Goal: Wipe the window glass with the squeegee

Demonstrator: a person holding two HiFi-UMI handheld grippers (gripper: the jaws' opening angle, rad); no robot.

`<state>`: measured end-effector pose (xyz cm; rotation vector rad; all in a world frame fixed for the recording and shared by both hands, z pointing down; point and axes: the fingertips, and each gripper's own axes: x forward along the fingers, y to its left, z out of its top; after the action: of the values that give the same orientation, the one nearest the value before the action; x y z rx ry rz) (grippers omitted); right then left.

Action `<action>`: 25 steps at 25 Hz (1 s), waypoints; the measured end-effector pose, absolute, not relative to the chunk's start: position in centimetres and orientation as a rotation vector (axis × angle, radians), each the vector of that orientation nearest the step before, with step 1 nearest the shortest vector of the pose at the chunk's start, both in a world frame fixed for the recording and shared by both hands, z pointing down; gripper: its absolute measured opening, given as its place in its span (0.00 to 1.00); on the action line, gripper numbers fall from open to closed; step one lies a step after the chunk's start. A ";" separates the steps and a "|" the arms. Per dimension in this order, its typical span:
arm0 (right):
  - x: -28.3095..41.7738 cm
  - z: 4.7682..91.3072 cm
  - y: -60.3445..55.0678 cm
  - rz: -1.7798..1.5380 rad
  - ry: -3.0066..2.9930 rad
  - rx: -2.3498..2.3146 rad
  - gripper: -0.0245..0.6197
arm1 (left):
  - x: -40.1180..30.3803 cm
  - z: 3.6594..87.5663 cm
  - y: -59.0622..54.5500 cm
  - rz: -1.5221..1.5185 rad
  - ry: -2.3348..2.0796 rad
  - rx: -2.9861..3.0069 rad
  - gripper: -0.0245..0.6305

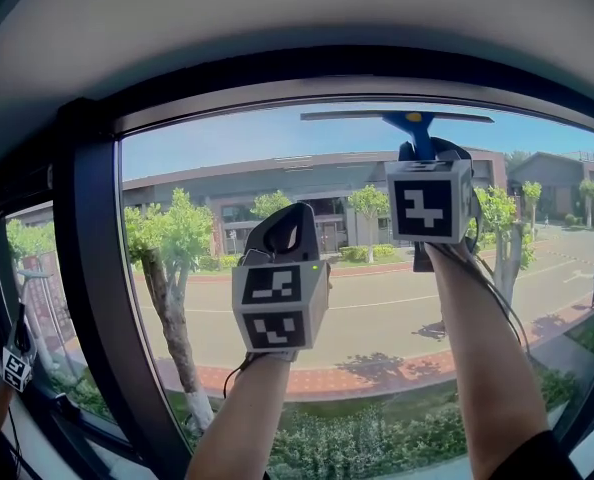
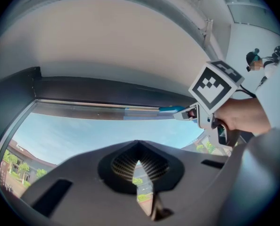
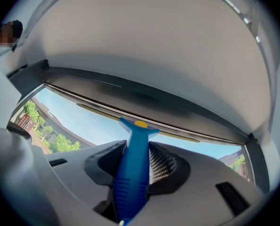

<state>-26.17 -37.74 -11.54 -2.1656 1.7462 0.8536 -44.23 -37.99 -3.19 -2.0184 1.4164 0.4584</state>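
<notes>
– Zero strokes down the window glass (image 1: pixel 227 168) yet?
– Looks that way. Parked at the very top, with the blade of the squeegee (image 1: pixel 397 117) flat along the upper frame (image 1: pixel 277 78). No streaks or wet marks to see.
– Grip?
– Clamped tight on its blue handle with the right gripper (image 1: pixel 432 153). Pinched together on nothing at the left gripper (image 1: pixel 282 230), lower down and left of it.
– So whole pane left?
– Seems so. Probably a straight pull down next.

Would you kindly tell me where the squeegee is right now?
The squeegee sits upper right in the head view, held by the right gripper, its blade just under the top of the window frame.
</notes>
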 end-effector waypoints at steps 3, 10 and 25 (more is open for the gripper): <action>-26.4 -10.8 -37.8 0.855 1.753 -2.164 0.25 | -44.1 -2.5 -38.2 0.448 1.420 -2.029 0.04; -26.5 -9.4 -37.7 0.860 1.761 -2.172 0.26 | -43.9 -1.0 -38.4 0.430 1.430 -2.055 0.04; -26.4 -4.3 -37.6 0.860 1.803 -2.164 0.26 | -43.5 2.5 -38.3 0.397 1.439 -2.099 0.04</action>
<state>-26.44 -37.55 -4.33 -2.1639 1.8026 0.8600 -43.51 -38.28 2.46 -2.0992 1.4387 0.3968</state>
